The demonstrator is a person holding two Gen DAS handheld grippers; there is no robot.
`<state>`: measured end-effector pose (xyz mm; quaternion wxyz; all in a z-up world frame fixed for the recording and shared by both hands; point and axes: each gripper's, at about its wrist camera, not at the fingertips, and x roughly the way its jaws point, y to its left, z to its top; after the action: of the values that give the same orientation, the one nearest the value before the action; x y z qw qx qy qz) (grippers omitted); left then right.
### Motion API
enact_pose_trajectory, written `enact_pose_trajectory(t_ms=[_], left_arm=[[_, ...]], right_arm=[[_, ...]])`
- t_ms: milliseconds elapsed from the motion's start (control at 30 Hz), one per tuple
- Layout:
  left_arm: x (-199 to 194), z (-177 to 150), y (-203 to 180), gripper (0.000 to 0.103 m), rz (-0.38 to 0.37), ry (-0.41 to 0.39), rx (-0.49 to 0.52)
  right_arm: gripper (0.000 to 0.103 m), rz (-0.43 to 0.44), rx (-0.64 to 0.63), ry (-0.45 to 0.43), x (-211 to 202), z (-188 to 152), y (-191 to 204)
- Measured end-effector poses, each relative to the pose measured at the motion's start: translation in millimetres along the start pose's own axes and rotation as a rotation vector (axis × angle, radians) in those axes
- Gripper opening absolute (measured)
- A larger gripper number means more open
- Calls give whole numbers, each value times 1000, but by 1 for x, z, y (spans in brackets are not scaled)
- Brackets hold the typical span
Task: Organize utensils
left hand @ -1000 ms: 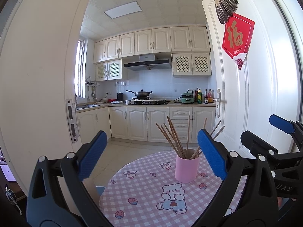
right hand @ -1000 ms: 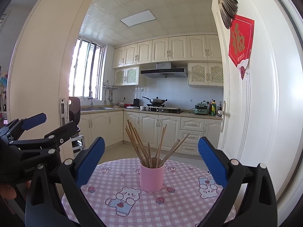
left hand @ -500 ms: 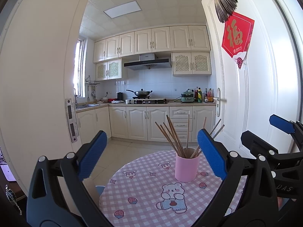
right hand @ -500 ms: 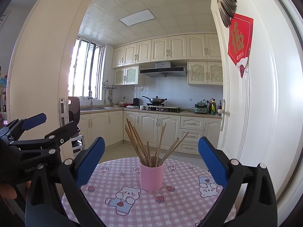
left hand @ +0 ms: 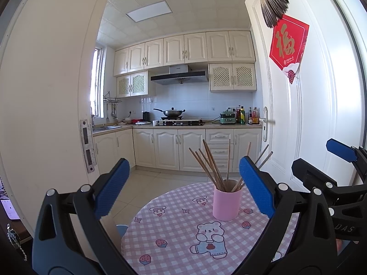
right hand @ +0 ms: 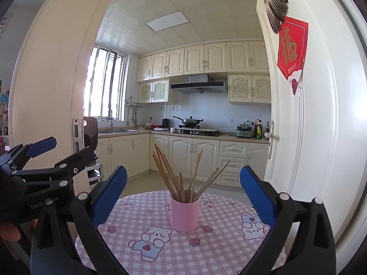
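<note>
Both wrist views face the pink cup (left hand: pixel 226 204) (right hand: pixel 184 215) near, level

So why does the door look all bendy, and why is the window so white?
Left wrist view: the fisheye lens bows the door and the wall edge outward, while the cup near the middle stays straight and sharp. Right wrist view: the same curving at the edges, and daylight overexposes the window, so its panes wash out to white.

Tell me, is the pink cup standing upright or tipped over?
Upright. The cup stands on its base on the table, its open mouth up, with chopsticks fanning out of it.
</note>
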<state>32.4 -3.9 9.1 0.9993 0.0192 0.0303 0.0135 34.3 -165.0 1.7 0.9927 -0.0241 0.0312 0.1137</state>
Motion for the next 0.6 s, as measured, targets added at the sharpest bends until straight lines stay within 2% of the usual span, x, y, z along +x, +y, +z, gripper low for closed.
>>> enact_pose_trajectory(t_ms=[600], left_arm=[[0,0,1,94,4,0,2]], right_arm=[[95,2,2,2,0,1,0]])
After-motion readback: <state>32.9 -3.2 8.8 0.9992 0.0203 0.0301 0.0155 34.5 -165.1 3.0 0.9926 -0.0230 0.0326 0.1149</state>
